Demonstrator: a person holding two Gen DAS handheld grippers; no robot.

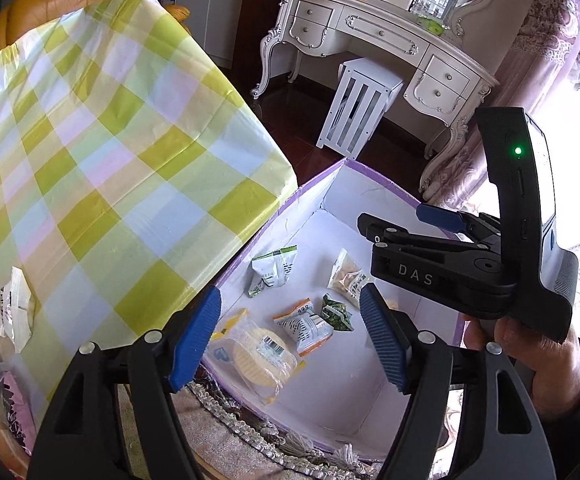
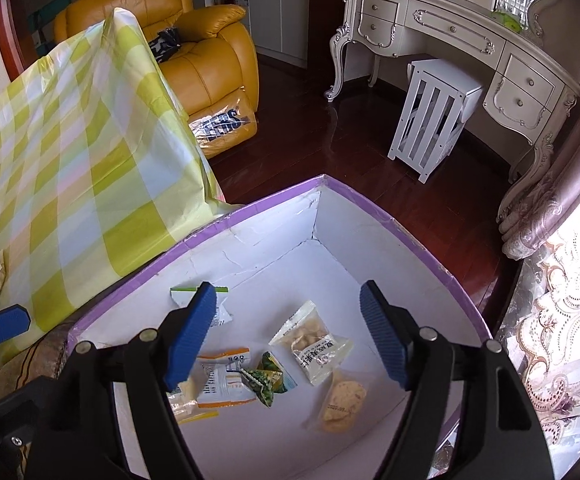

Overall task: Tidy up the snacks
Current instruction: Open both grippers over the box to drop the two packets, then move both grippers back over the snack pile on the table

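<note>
A white box with a purple rim [image 1: 322, 178] [image 2: 390, 220] stands on the floor beside the checked-cloth table [image 1: 109, 160] [image 2: 69, 160]. Several snack packets lie in the box: a round yellow cracker pack [image 1: 261, 354], an orange-and-white packet [image 1: 304, 326] [image 2: 221, 380], a green packet [image 1: 336, 314] [image 2: 267, 382], a clear biscuit packet [image 2: 312, 342] and a round wafer pack [image 2: 342, 402]. My left gripper [image 1: 290, 336] hangs open over the box with nothing in it. My right gripper [image 2: 285, 332] [image 1: 402, 224] is also open over the box, held by a hand [image 1: 530, 344]. More packets [image 1: 15, 312] lie on the table's left.
A yellow leather armchair [image 2: 209, 64] stands behind the table. A white dressing table [image 2: 470, 40] and a white slatted stool [image 2: 430, 120] are across the dark wood floor. Patterned curtains [image 2: 562, 320] hang at the right. Fringed carpet [image 1: 229, 420] lies under the box.
</note>
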